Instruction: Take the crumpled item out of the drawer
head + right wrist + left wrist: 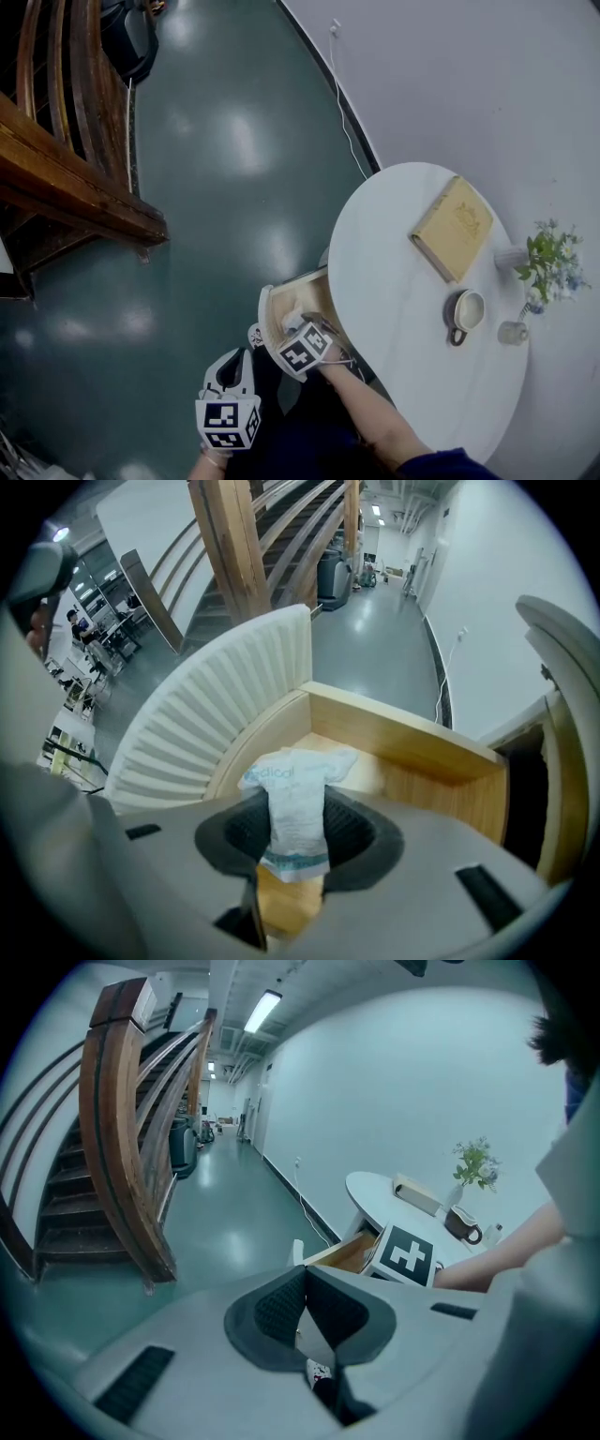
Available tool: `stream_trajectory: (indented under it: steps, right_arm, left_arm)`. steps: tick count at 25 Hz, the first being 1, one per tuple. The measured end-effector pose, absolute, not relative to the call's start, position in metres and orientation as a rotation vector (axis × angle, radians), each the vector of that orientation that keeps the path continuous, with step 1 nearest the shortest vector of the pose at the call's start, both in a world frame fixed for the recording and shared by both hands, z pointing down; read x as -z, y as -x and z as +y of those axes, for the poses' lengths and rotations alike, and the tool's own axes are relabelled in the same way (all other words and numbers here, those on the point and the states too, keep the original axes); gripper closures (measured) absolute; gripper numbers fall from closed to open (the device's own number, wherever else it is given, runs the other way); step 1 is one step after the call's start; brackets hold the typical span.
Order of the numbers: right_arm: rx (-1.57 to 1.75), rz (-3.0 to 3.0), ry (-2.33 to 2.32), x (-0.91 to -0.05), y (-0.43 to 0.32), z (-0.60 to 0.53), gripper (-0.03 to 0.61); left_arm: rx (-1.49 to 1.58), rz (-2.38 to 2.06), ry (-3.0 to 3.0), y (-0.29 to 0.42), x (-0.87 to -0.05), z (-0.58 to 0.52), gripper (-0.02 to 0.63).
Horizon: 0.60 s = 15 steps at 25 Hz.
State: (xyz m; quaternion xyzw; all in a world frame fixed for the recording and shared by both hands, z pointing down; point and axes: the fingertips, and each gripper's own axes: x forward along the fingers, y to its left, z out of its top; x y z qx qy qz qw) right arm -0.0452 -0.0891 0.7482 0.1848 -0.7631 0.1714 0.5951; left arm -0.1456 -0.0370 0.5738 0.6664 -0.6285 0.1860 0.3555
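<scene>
Within right claw (298, 834), crumpled item (296, 794)

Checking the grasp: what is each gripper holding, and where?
The right gripper pinches the crumpled white packet by its narrower end, over the drawer. The left gripper holds nothing.
</scene>
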Motion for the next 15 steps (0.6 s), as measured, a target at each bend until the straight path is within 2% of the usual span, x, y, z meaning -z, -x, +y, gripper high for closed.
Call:
stream_trajectory:
  steps: [15]
  right_arm:
    - [-0.443,-1.872,-0.521,-0.679,0.044,-0.079,0.434]
  left_arm:
    - [-0.433,-1.613,-1.796,0.136,-0.558,-0.051,0.611]
